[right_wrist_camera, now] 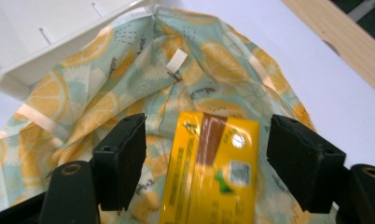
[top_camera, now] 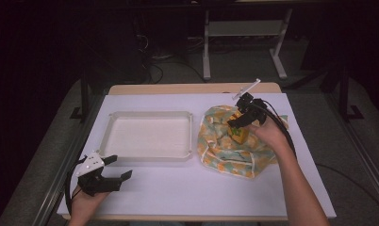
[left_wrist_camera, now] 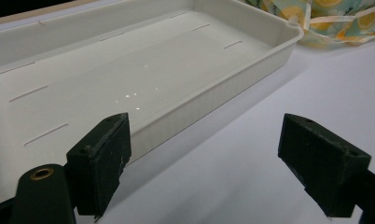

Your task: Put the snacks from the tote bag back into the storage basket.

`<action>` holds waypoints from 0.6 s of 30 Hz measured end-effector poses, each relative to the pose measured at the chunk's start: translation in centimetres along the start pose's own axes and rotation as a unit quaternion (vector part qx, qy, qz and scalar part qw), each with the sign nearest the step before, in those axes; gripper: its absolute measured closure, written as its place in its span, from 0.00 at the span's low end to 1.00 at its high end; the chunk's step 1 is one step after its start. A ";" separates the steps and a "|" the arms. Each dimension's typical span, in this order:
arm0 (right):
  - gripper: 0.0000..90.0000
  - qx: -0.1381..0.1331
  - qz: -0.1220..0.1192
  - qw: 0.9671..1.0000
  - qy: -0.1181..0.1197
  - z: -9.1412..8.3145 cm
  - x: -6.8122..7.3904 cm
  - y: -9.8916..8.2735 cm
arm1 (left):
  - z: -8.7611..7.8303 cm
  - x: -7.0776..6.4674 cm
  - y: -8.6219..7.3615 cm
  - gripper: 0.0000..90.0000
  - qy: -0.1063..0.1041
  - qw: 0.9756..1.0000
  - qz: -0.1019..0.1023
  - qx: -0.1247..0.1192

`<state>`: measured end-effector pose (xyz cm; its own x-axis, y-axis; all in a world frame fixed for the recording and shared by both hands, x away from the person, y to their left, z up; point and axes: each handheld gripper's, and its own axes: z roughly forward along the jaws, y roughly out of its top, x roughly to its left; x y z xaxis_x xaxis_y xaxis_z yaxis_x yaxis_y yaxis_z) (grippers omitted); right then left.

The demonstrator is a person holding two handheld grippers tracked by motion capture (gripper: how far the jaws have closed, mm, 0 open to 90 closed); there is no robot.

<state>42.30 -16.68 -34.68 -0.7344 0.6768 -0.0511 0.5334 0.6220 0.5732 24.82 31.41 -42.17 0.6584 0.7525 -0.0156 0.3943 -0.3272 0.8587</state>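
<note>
A bunched cloth (top_camera: 225,151) printed with lemon slices lies on the table's right half, right of a white tray (top_camera: 150,114). A yellow packet (right_wrist_camera: 213,172) rests on the cloth (right_wrist_camera: 83,107). My right gripper (right_wrist_camera: 206,154) stands open over the packet, with a gap between each pad and the packet's sides. In the high view the right gripper (top_camera: 234,126) points down at the packet (top_camera: 238,135). My left gripper (top_camera: 121,167) is open and holds nothing, near the front left, just before the tray (left_wrist_camera: 223,98).
A white sheet (top_camera: 187,188) covers the table, and a strip of wood (top_camera: 178,88) shows along the far edge. The tray has nothing in it. Beyond the table are a white frame's legs (top_camera: 206,56) and cables on the dark floor.
</note>
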 end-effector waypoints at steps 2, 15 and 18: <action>0.30 -0.002 0.005 1.000 -0.005 -0.4 0.0 -0.4 | 0.0 0.0 0.0 0.19 0.000 1.000 0.000 0.000; 0.40 0.004 0.019 0.999 -0.038 0.3 0.6 -2.0 | 0.0 0.0 0.0 0.19 -0.001 1.000 -0.004 0.001; 0.44 0.011 0.017 0.999 -0.043 0.5 0.7 -2.0 | 0.0 0.0 0.0 0.19 -0.001 1.000 -0.004 0.000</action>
<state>40.94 -17.26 -36.25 -0.6772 0.7286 -0.1029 0.5671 0.6059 0.5580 24.83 31.41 -42.20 0.6562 0.7543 -0.0226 0.3992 -0.3216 0.8586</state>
